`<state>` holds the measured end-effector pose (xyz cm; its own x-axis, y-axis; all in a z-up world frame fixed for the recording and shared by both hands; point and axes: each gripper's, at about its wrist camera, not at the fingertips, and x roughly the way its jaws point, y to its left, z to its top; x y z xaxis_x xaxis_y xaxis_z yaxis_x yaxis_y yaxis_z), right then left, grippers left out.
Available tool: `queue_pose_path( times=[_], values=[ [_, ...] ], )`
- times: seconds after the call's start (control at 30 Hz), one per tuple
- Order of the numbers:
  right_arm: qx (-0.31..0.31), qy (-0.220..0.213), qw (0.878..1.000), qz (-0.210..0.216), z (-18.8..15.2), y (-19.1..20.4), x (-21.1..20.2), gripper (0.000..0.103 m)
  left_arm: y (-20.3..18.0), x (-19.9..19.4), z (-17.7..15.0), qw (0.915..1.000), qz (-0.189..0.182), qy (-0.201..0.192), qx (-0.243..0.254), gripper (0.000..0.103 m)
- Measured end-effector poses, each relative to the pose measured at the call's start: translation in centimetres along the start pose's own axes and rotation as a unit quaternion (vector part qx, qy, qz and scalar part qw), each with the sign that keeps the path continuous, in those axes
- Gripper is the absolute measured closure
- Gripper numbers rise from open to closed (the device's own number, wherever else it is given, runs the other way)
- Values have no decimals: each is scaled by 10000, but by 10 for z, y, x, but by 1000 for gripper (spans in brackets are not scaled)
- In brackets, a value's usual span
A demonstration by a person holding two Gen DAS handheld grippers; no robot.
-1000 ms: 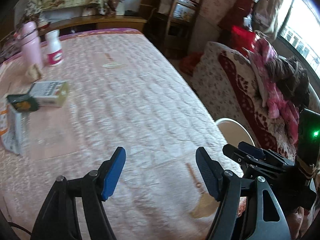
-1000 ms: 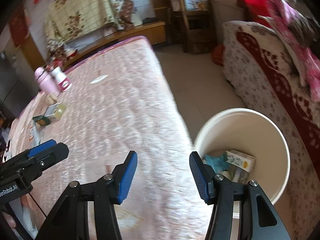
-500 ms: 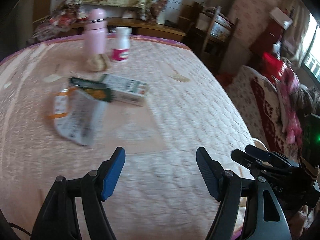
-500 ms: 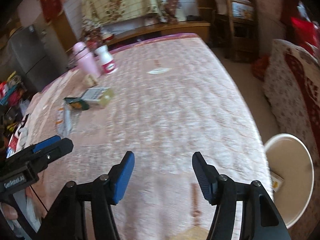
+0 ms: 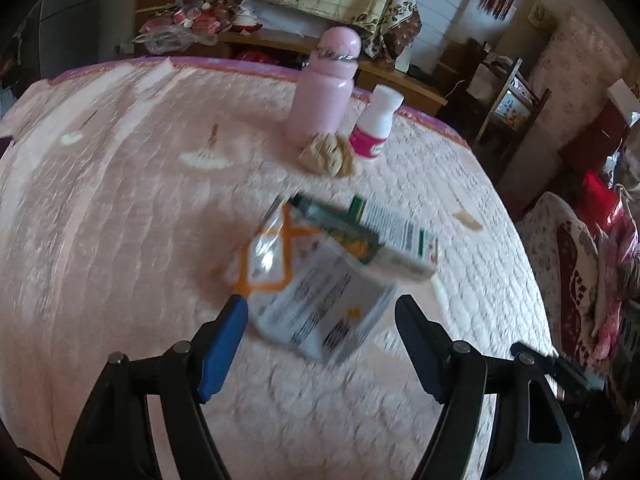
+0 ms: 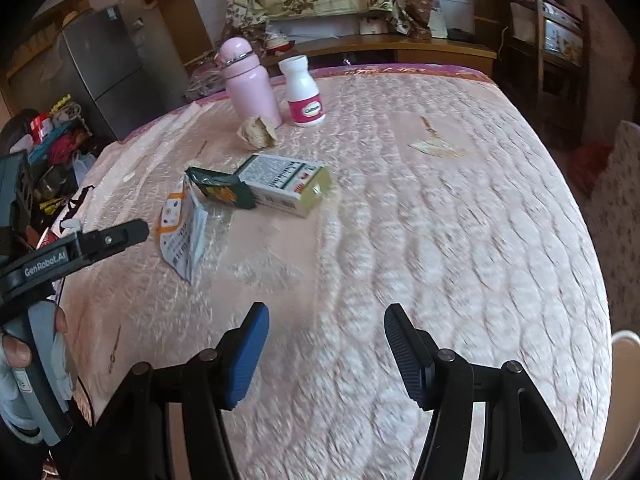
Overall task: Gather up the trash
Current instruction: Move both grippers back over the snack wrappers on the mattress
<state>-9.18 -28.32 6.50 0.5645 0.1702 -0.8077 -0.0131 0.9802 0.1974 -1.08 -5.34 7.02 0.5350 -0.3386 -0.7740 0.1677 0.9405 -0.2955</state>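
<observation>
A pile of trash lies on the pink quilted bed [image 5: 120,240]: a clear printed wrapper [image 5: 316,300] [image 6: 184,232], a dark green packet [image 5: 344,228] [image 6: 220,190] and a white-green carton [image 5: 400,240] [image 6: 288,188]. Further back, a crumpled brown paper [image 5: 328,156] [image 6: 258,132] rests by a pink bottle [image 5: 324,92]. My left gripper [image 5: 320,316] is open; the wrapper's near corner shows between its fingers, and the pads are apart from it. My right gripper [image 6: 325,320] is open over bare quilt, with nothing between its fingers.
A white bottle with a pink label [image 5: 376,124] [image 6: 304,92] stands beside the pink bottle [image 6: 250,84]. The rim of a white bin [image 6: 624,336] shows past the bed's right edge. A hand [image 6: 16,352] holds the left gripper [image 6: 108,238]. Furniture and a sofa [image 5: 576,264] surround the bed.
Both views have swung left, away from the bin and toward the trash pile. The wrapper now sits close in front of the left gripper. The right jaws stand slightly wider.
</observation>
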Motion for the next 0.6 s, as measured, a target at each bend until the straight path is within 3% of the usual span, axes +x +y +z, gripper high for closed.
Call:
queue_pose_path(
  times=[0.1,0.27,0.33,0.4,0.43,0.53,0.6],
  values=[
    [19,-44,10000,68,5,3,3,39,-20,15,16,9999,45,-73,124,27],
    [52,22,10000,-21,8,-3,8,39,-43,58,22,9949,739,331,601,27],
    [66,54,10000,-28,10,-6,12,39,-35,63,16,9910,996,516,734,27],
    [17,65,10000,-31,13,-6,15,39,-18,55,9,9926,863,533,663,27],
    [-9,64,10000,-13,14,-5,15,39,-6,50,5,9917,967,604,603,27],
    [-100,91,9999,75,18,0,23,39,28,24,-2,9964,574,562,269,25],
    [-170,137,9996,171,21,7,30,39,41,12,-4,9938,857,638,305,27]
  ],
)
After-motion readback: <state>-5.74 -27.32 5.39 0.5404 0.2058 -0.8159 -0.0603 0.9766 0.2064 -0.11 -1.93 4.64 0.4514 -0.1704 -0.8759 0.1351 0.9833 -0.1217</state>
